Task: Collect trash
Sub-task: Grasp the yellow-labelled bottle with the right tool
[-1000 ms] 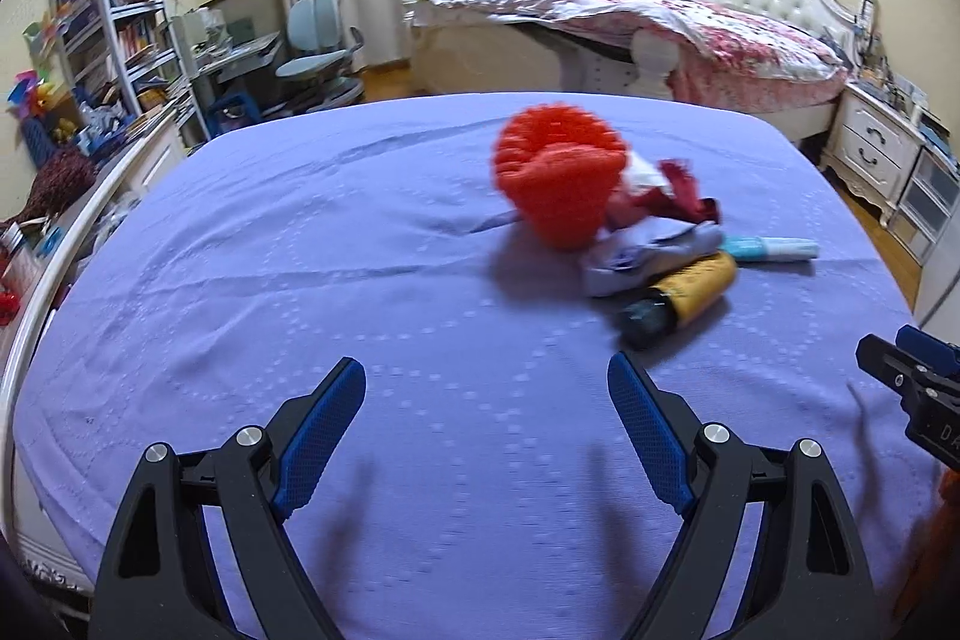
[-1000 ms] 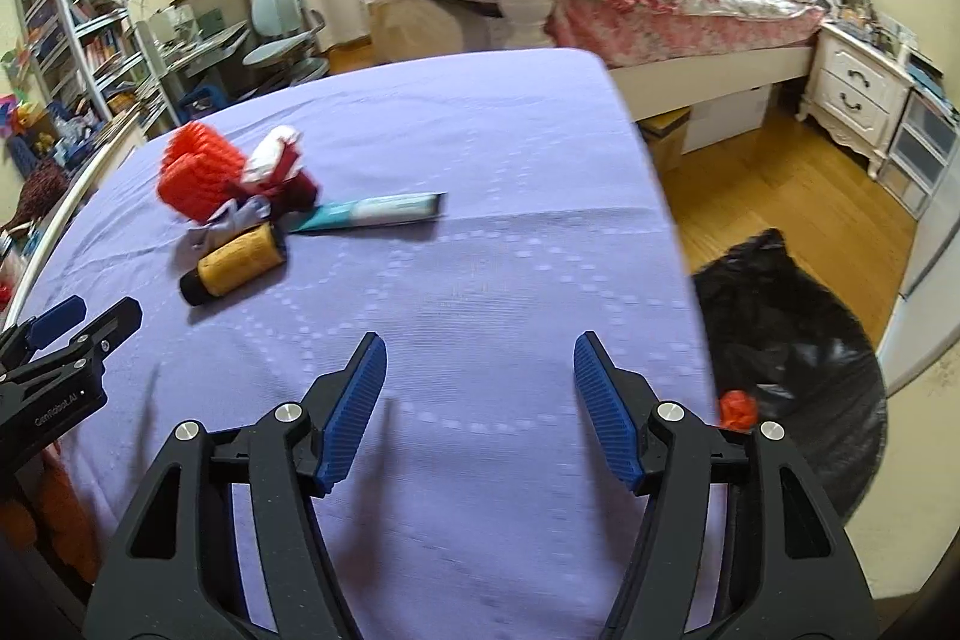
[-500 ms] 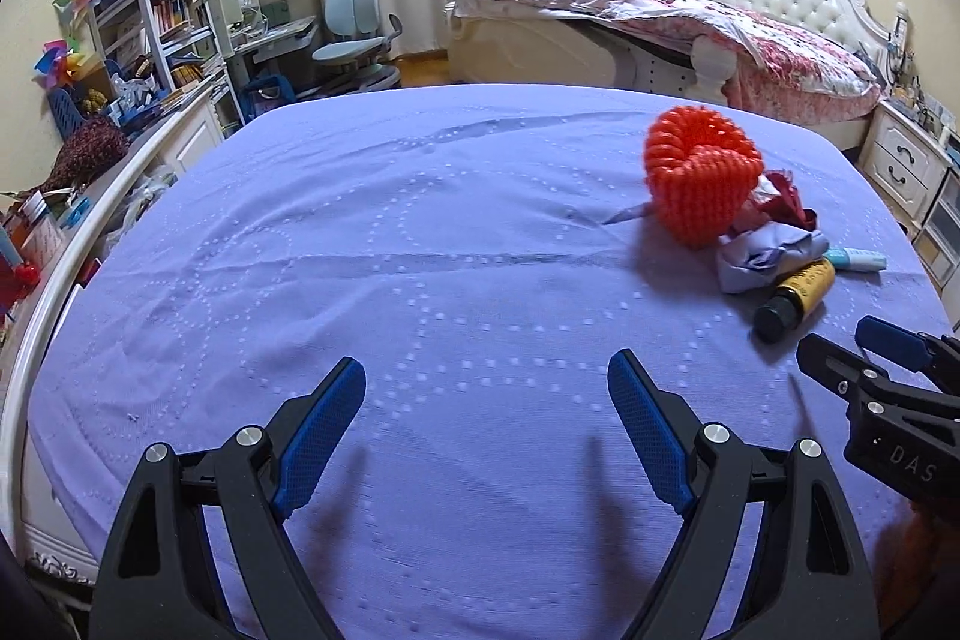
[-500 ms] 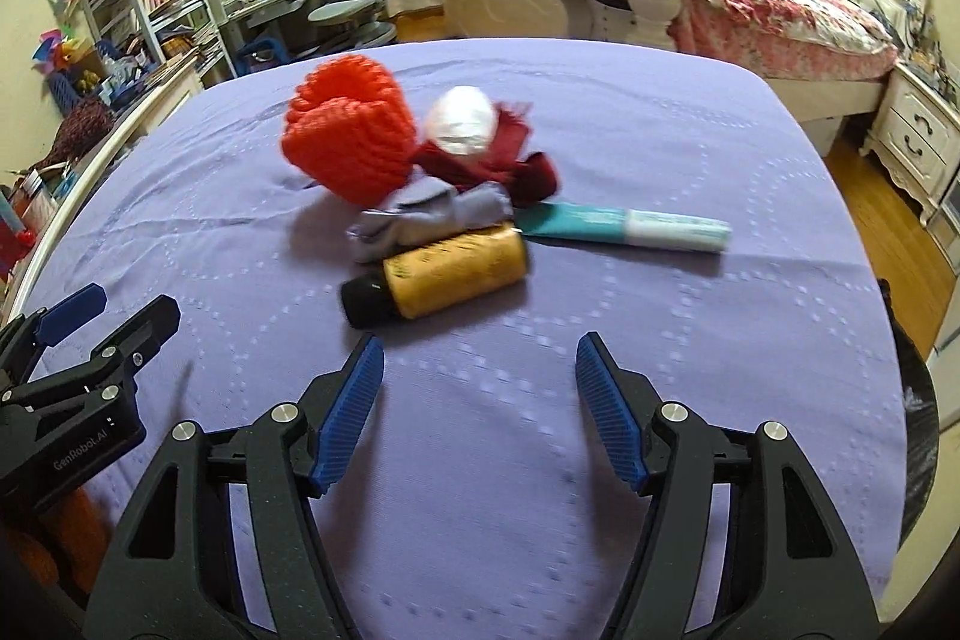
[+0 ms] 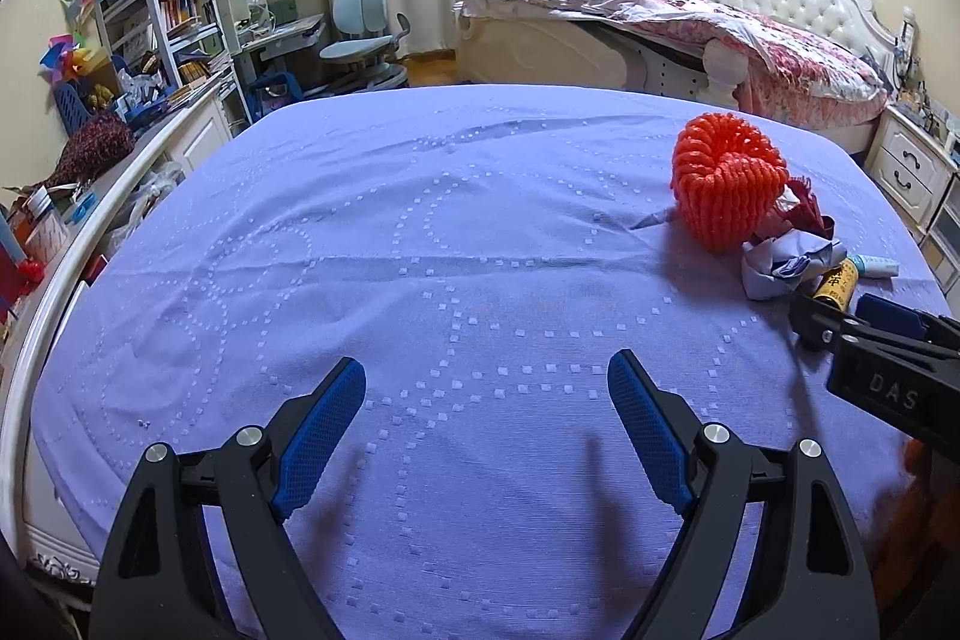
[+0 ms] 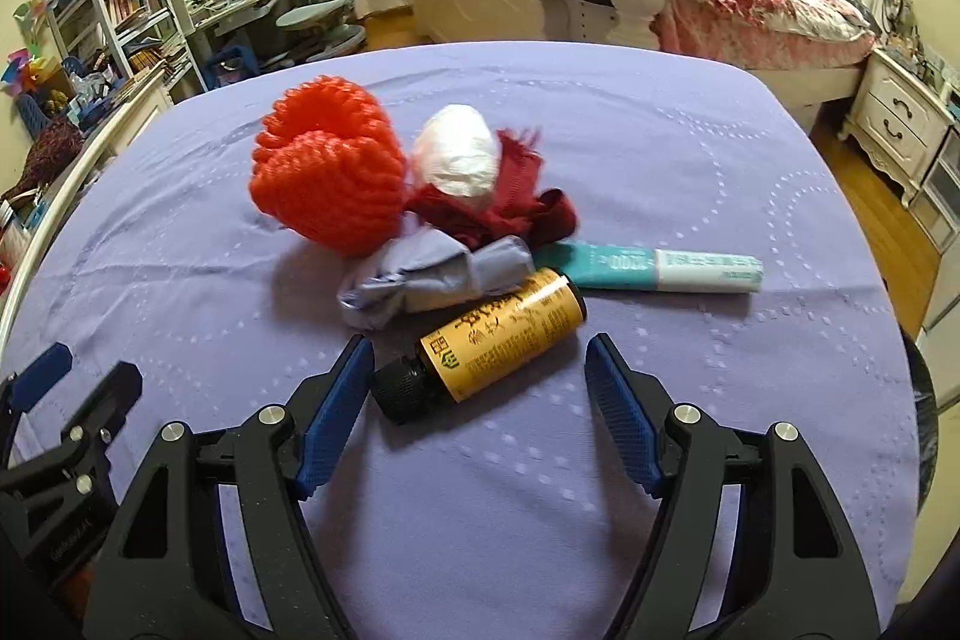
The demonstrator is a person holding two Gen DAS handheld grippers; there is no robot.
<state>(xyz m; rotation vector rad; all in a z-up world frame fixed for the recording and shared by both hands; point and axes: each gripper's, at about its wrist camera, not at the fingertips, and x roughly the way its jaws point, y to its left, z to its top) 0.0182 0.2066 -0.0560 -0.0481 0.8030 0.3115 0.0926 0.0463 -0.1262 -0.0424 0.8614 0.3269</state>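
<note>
Your right gripper [image 6: 477, 382] hovers low, jaws wide and empty, around the black cap of the yellow cylindrical bottle [image 6: 501, 334], which lies on the purple bedspread [image 6: 690, 148], cap toward you, long axis slanting up-right.

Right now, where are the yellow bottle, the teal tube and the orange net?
Yellow bottle [image 6: 504, 337], right wrist view, on its label.
Teal tube [image 6: 618, 266], right wrist view, on its teal body.
Orange net [image 6: 327, 178], right wrist view, on its front bulge.
</note>
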